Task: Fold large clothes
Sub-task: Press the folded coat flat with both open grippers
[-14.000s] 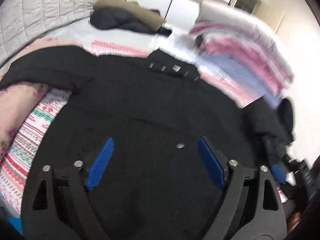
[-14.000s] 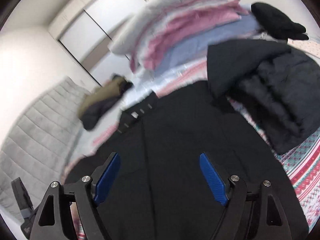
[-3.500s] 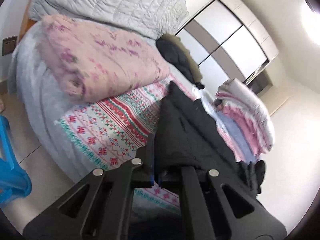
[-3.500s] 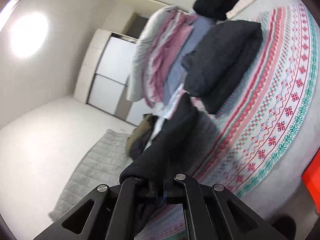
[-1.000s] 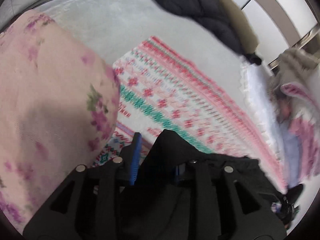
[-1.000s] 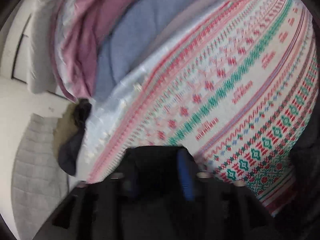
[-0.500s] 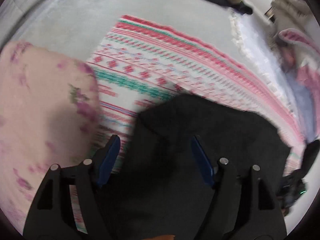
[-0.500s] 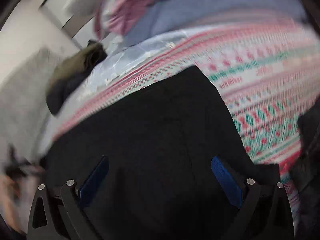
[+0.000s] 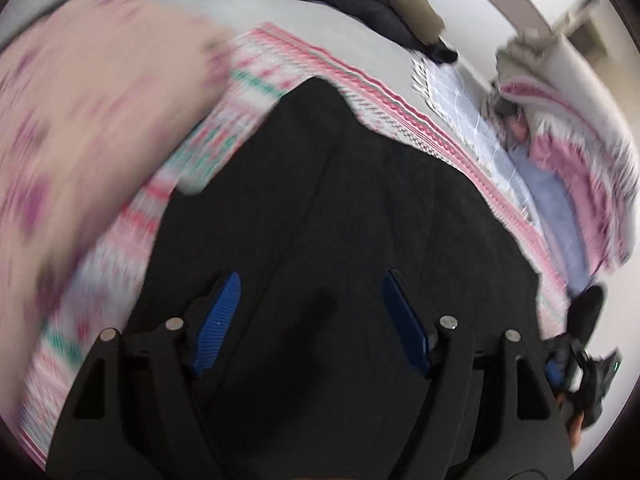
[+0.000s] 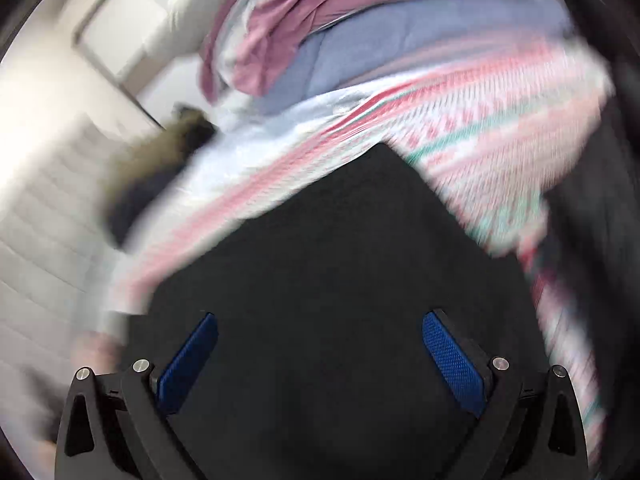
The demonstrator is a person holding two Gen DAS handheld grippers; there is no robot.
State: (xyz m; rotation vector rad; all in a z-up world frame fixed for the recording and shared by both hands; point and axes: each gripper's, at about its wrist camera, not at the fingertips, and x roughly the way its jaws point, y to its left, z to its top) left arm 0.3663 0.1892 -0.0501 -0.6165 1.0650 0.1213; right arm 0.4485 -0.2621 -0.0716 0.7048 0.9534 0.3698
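Black garment [image 9: 380,208] lies flat on the patterned blanket [image 9: 384,96], directly under both claws. The left gripper [image 9: 312,312] has just been opening and stands spread, nothing between its pads; the right gripper [image 10: 320,356] is spread too, likely released to let the fold settle. Dark, matte, squared-off corner pointing away. Beyond sits stacked bedding [image 10: 360,32].

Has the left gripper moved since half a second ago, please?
Yes: the left gripper has drawn back; the black garment now reaches farther ahead, over more patterned blanket.
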